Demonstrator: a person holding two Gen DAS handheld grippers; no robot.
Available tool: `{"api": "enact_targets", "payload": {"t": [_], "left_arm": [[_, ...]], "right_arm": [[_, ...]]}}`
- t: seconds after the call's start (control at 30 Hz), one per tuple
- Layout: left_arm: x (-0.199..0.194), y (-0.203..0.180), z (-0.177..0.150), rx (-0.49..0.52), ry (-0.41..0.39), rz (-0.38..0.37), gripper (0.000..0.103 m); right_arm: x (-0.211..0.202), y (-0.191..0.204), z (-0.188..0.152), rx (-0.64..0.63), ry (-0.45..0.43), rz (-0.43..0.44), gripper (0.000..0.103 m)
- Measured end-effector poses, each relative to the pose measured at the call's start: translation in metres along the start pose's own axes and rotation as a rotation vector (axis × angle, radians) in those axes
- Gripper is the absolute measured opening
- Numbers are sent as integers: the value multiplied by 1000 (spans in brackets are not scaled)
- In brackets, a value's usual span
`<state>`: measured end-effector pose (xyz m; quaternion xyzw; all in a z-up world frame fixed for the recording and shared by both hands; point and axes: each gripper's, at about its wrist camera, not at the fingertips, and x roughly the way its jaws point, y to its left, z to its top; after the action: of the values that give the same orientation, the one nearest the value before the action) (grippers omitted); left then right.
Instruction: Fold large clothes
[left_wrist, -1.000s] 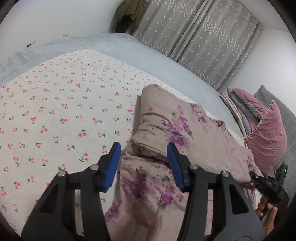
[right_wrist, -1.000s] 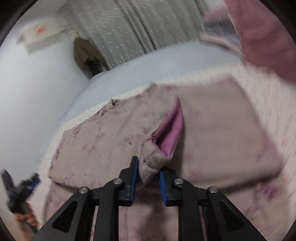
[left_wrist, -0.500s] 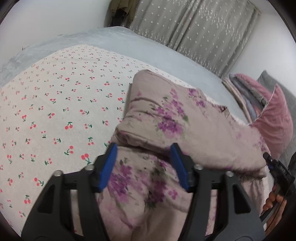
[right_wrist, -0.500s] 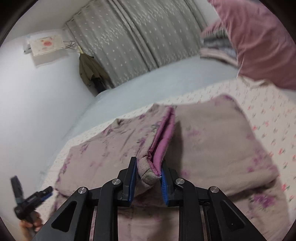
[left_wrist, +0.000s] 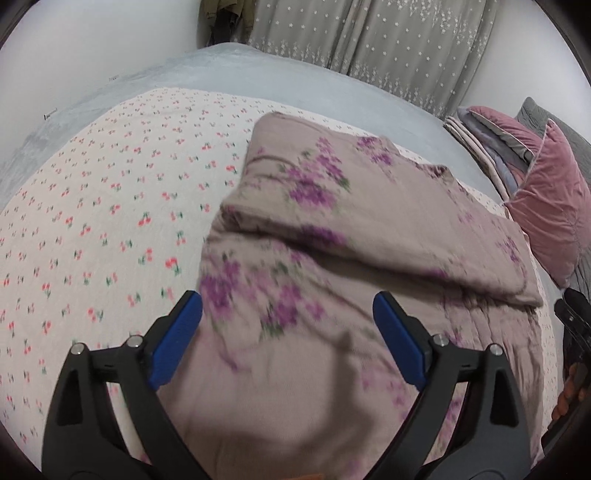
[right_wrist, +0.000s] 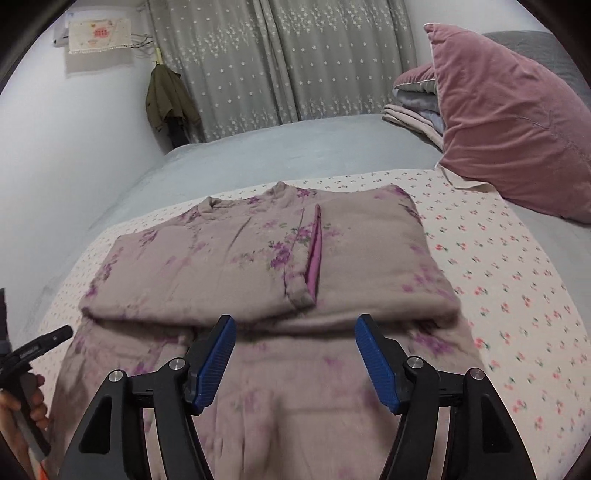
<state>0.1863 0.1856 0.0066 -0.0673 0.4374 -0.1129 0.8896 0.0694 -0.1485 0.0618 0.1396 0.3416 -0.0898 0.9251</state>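
A padded mauve garment with purple flowers (right_wrist: 258, 258) lies flat on the bed, both sleeves folded across its chest; one cuff (right_wrist: 301, 295) shows pink lining. It also shows in the left wrist view (left_wrist: 332, 229). My right gripper (right_wrist: 295, 354) is open and empty, just above the garment's lower half, below the cuff. My left gripper (left_wrist: 288, 332) is open and empty over the garment's lower left part. The right gripper shows at the left wrist view's right edge (left_wrist: 572, 332); the left gripper shows at the right wrist view's left edge (right_wrist: 33, 350).
The bed has a cherry-print sheet (left_wrist: 92, 203) and a grey blanket (right_wrist: 295, 147) beyond it. A pink pillow (right_wrist: 509, 122) and folded bedding (right_wrist: 413, 107) lie at the head. Grey curtains (right_wrist: 277, 62) and a hanging jacket (right_wrist: 166, 99) stand behind the bed.
My right gripper has let go of the sleeve cuff, opened wide and drawn back; the sleeve now lies flat. My left gripper has opened wider and shifted over the garment's lower part.
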Motion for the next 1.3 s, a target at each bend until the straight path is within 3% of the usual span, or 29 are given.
{"api": "enact_targets", "payload": {"t": [0.13,0.23,0.43,0.53,0.67,0.77,0.9,1.13,1.3], "left_arm": [[-12,-11,-21,42,42,0,93],[-26,-30,-42,140,43,1,93],[-42,-70,-78,308,26,-11,94],[-44,-91,-92,391,11,-73,94],[-37,-117,-107,512,-25,-130,93],[-28,-130,-115,561,13,-161,90],[-16,-147,-126,602,52,-204,86],[10,-165,-133,604,104,-149,86],[10,-151,-127,543,114,-208,69]], "right_arm": [[-37,-9,-21,15,-3,7,72],[-55,-11,-41,26,-5,27,73],[-62,0,-85,-5,22,118,73],[-58,15,-95,-34,64,201,72],[-57,33,-100,-92,52,244,62],[-53,41,-103,-128,66,257,51],[-45,44,-102,-127,89,285,40],[-29,47,-96,-108,110,302,39],[-18,51,-92,-114,121,303,39]]}}
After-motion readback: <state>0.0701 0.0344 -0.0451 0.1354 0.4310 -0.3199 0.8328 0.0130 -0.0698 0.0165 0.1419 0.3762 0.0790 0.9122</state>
